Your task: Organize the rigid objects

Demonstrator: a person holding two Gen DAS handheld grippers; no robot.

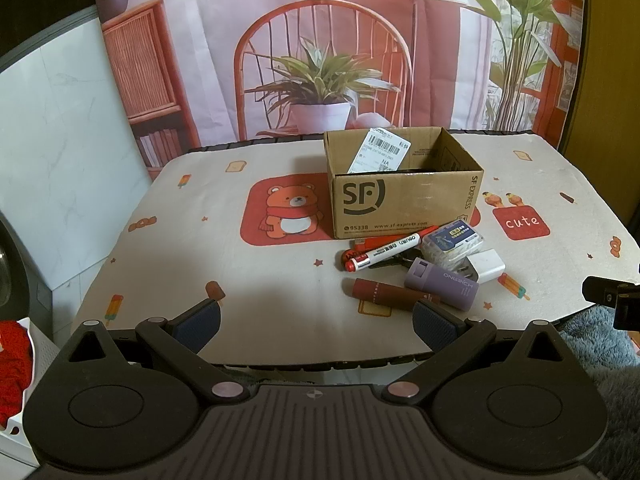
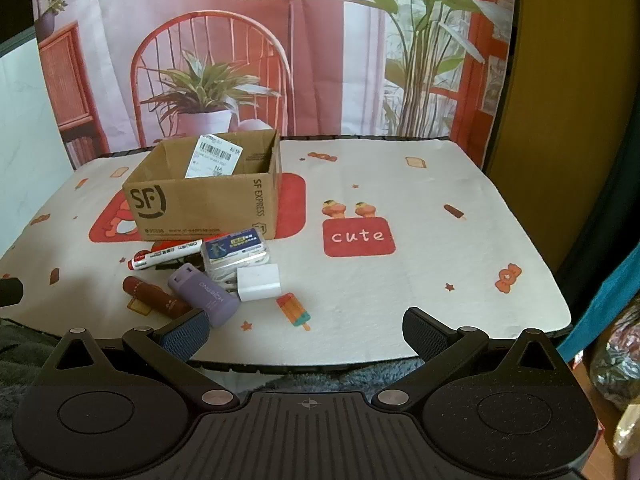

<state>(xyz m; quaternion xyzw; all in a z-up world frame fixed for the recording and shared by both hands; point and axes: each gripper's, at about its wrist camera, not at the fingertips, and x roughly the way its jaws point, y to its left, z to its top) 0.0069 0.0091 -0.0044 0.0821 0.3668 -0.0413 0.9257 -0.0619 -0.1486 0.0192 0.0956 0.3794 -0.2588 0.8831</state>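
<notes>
An open SF Express cardboard box stands on a table covered by a cartoon-print cloth; a shipping label hangs inside its rear wall. Just in front of the box lies a cluster of small items: a red-capped Deli marker, a clear plastic case, a white charger plug, a purple cylindrical case and a dark red tube. The left gripper hovers at the near table edge, fingers spread and empty, its right finger just short of the tube. The right gripper, likewise spread and empty, has its left finger near the purple case.
</notes>
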